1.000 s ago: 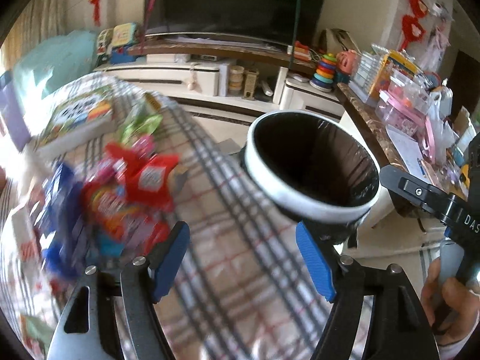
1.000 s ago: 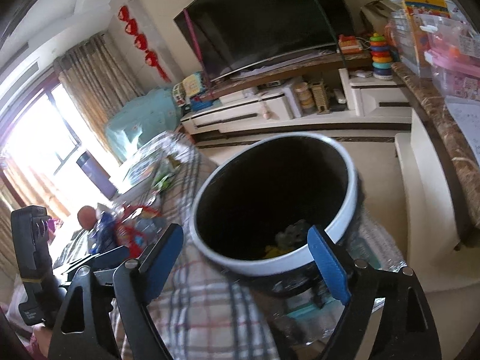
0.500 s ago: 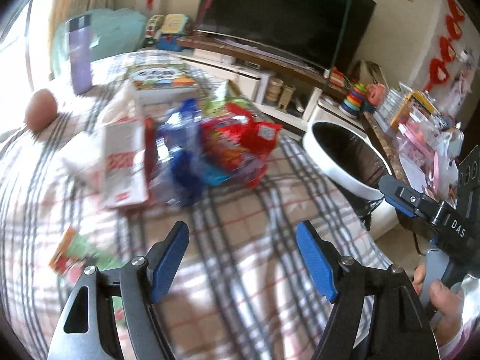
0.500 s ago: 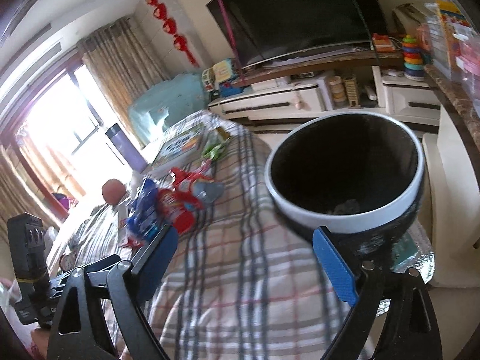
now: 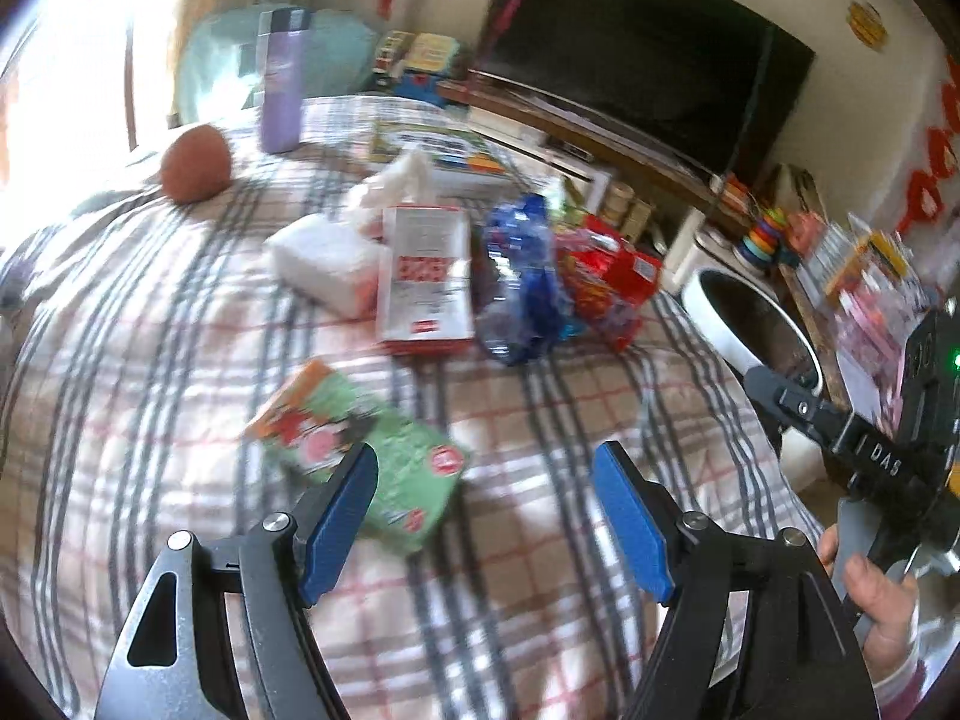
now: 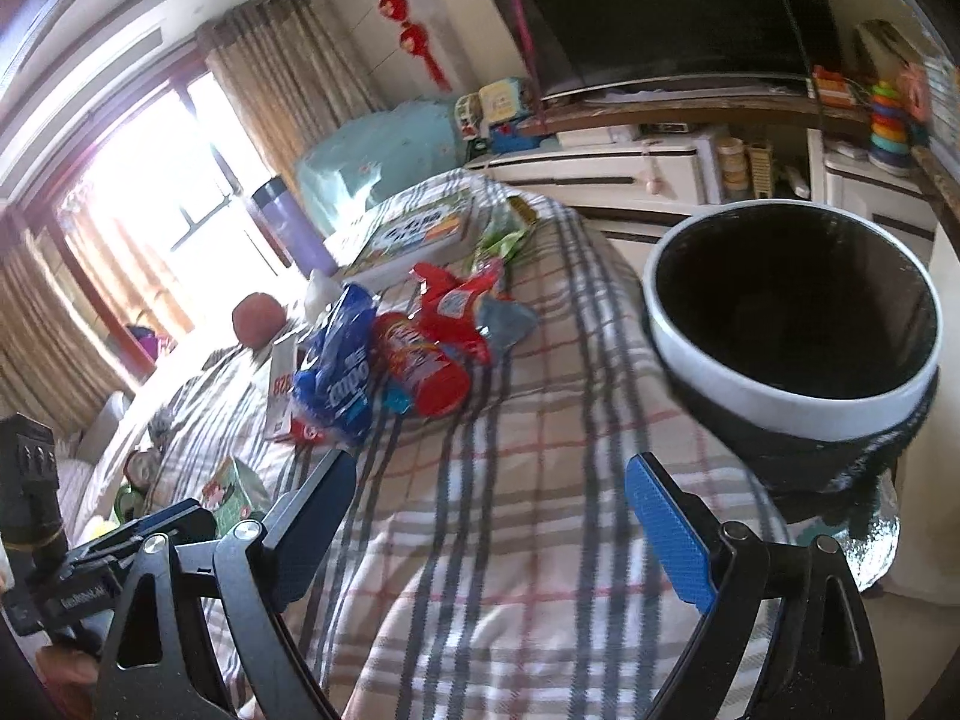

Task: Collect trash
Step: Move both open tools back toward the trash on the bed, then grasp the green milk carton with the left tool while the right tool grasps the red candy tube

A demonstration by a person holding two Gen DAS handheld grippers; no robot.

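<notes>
Your left gripper point(image 5: 486, 516) hangs over the cloth point(image 5: 540, 618), jaws apart, nothing between them. Just ahead of its left finger lies a packet point(image 5: 366, 450). Farther ahead, in a row from left to right, sit the tissues point(image 5: 327, 264), a box point(image 5: 423, 279) touching them, a bag point(image 5: 522, 282) and a wrapper point(image 5: 606, 282), these last two pressed together. Behind the row lie a book point(image 5: 444, 150), a bottle point(image 5: 281, 81) and a ball point(image 5: 197, 163) to the left. The bin point(image 6: 792, 324) stands off the cloth's right edge, right of your right gripper point(image 6: 486, 516), whose jaws also stand apart over the cloth. The TV point(image 6: 666, 12) is at the back.
</notes>
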